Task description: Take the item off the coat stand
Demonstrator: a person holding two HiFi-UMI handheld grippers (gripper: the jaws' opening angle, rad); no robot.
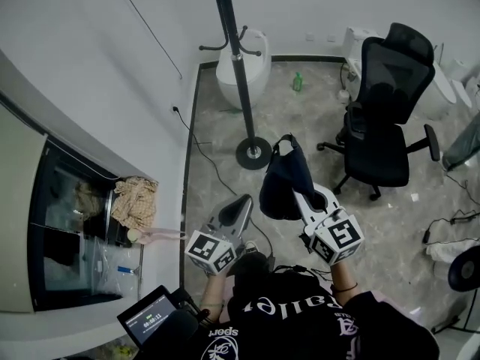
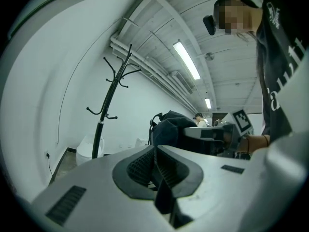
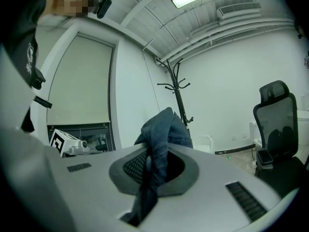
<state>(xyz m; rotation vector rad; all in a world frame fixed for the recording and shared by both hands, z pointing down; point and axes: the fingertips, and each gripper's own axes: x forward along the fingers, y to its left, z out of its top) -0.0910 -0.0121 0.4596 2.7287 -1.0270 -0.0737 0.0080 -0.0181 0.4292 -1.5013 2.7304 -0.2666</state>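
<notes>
The black coat stand (image 1: 238, 73) rises from its round base beside the left wall, and its hooks are bare. Off the stand, a dark blue fabric item (image 1: 283, 182) hangs from my right gripper (image 1: 300, 193), which is shut on a fold of it. In the right gripper view the denim-like cloth (image 3: 161, 129) is pinched between the jaws, with the stand (image 3: 177, 93) behind. My left gripper (image 1: 246, 199) sits just left of the item, jaws together and holding nothing. The left gripper view shows the item (image 2: 169, 127) and the stand (image 2: 108, 100) farther off.
A black office chair (image 1: 386, 111) stands at the right. A white bin (image 1: 244, 70) and a green bottle (image 1: 298, 82) are behind the stand. A cable runs over the floor by the wall. Crumpled cloth (image 1: 135, 201) lies on the ledge at the left.
</notes>
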